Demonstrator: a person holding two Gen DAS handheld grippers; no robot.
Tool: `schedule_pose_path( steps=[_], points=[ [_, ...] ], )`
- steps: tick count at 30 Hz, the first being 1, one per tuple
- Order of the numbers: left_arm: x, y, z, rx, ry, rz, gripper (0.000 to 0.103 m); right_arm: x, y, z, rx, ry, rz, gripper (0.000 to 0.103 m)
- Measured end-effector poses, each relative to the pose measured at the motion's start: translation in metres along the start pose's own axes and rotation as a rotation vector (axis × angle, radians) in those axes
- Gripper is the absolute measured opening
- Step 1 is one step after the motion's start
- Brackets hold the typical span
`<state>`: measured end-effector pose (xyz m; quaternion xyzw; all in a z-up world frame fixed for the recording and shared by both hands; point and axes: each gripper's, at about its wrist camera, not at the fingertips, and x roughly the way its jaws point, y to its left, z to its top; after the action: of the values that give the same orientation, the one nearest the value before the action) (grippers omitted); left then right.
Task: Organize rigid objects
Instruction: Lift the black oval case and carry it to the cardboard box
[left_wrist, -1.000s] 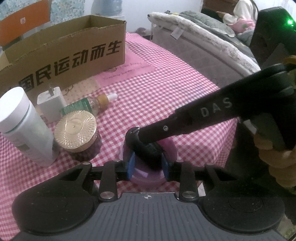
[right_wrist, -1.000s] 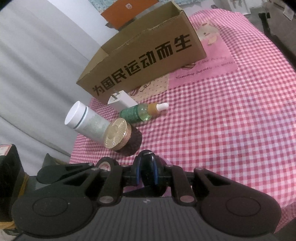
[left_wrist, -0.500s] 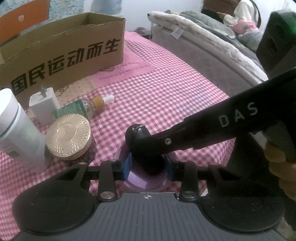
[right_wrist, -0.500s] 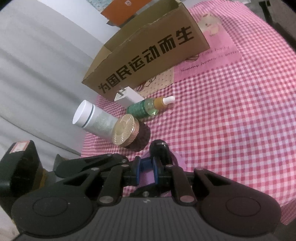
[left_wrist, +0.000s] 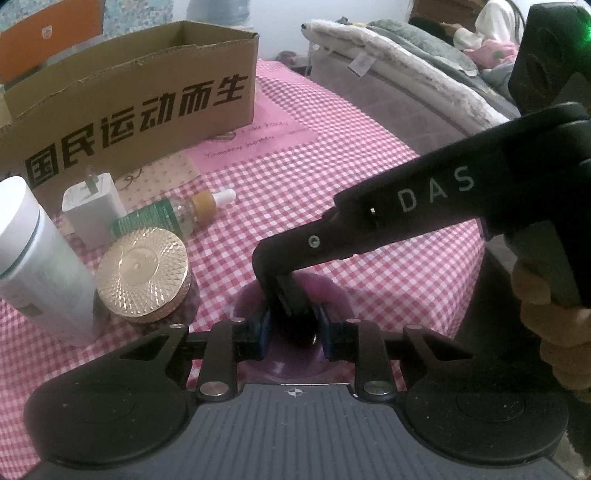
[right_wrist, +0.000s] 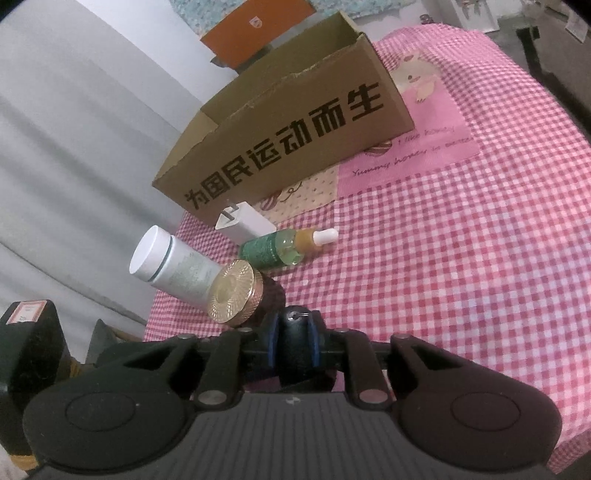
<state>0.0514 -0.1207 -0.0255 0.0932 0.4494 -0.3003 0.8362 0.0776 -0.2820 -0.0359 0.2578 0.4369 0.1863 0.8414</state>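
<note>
A round purple plastic dish (left_wrist: 334, 295) is gripped by the left claw (left_wrist: 291, 332) on the pink checked bench (left_wrist: 332, 177), just beside the gold-lidded jar (left_wrist: 142, 271). A dark rounded object (right_wrist: 295, 345) is clamped in the right claw (right_wrist: 293, 345).

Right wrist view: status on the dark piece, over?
Right gripper shut on dark cylinder, above purple holder. Left gripper flanks the holder, grip unclear. Gold-lid jar close alongside.

Both cameras sit low and close, facing the cardboard box (left_wrist: 140, 103) (right_wrist: 295, 122); each also sees the gold-lidded jar (left_wrist: 142, 269) (right_wrist: 232, 291).
</note>
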Motion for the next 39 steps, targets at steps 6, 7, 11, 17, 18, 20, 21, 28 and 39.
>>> schedule_pose_path(
  steps=[6, 7, 11, 17, 18, 20, 21, 28, 39],
  points=[
    [0.001, 0.001, 0.001, 0.001, 0.001, 0.002, 0.024, 0.0, -0.005, 0.001, 0.005, -0.006, 0.0, 0.033],
    [0.001, 0.001, 0.001, 0.001, 0.001, 0.003, 0.024, 0.002, -0.006, 0.001, 0.002, -0.001, 0.003, 0.035],
    [0.001, 0.002, 0.001, 0.002, -0.007, 0.007, 0.021, 0.006, -0.003, 0.0, -0.03, -0.004, -0.001, 0.036],
    [-0.003, 0.005, 0.002, 0.0, -0.032, 0.021, 0.016, 0.005, -0.003, -0.001, -0.04, -0.021, 0.007, 0.031],
    [-0.004, 0.005, 0.002, -0.001, -0.038, 0.02, 0.016, 0.003, -0.002, -0.001, -0.044, -0.026, 0.008, 0.031],
    [-0.007, 0.005, 0.002, 0.001, -0.053, 0.019, 0.016, 0.001, 0.002, -0.001, -0.059, -0.039, 0.002, 0.031],
    [-0.009, 0.003, 0.002, 0.005, -0.061, 0.022, 0.016, -0.001, 0.004, -0.001, -0.065, -0.047, 0.0, 0.031],
    [-0.03, 0.0, 0.005, 0.017, -0.125, 0.034, 0.016, -0.018, 0.022, 0.003, -0.095, -0.086, 0.004, 0.031],
    [-0.103, 0.03, 0.055, 0.002, -0.319, 0.14, 0.016, -0.043, 0.102, 0.063, -0.303, -0.198, 0.084, 0.031]
  ],
)
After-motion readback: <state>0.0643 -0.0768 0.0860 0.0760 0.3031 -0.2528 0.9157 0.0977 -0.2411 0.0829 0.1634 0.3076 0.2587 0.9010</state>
